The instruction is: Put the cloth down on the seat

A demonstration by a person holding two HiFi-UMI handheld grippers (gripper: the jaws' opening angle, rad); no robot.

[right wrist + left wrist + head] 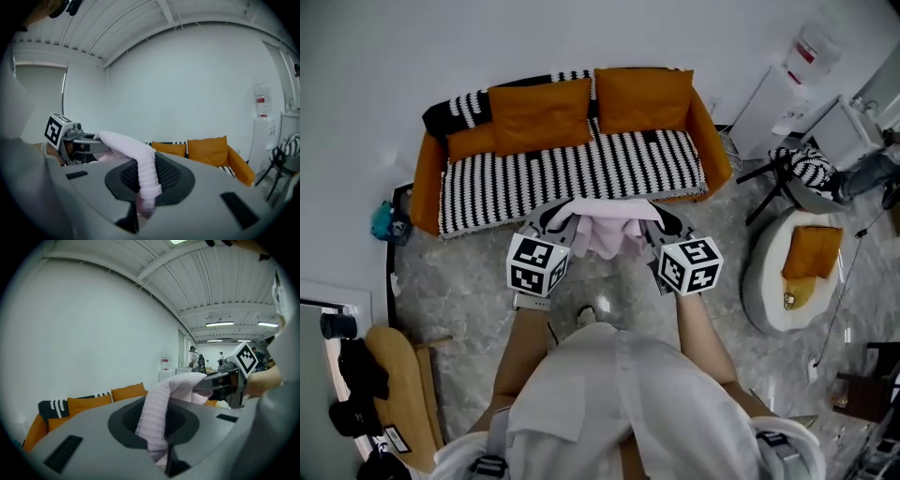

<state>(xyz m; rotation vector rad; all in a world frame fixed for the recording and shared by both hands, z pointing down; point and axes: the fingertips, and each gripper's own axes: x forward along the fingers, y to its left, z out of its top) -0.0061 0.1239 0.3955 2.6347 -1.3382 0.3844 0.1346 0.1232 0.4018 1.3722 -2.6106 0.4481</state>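
Observation:
A pale pink ribbed cloth hangs stretched between my two grippers, above the floor just in front of the sofa. My left gripper is shut on its left end, and the cloth drapes over the jaws in the left gripper view. My right gripper is shut on the right end; the cloth runs across its jaws too. The seat is an orange sofa covered by a black-and-white striped throw, with two orange cushions against the back.
A round white pouf carrying an orange cushion stands at the right, beside a black chair. A water dispenser stands against the far wall. At the left are a teal object and a wooden board.

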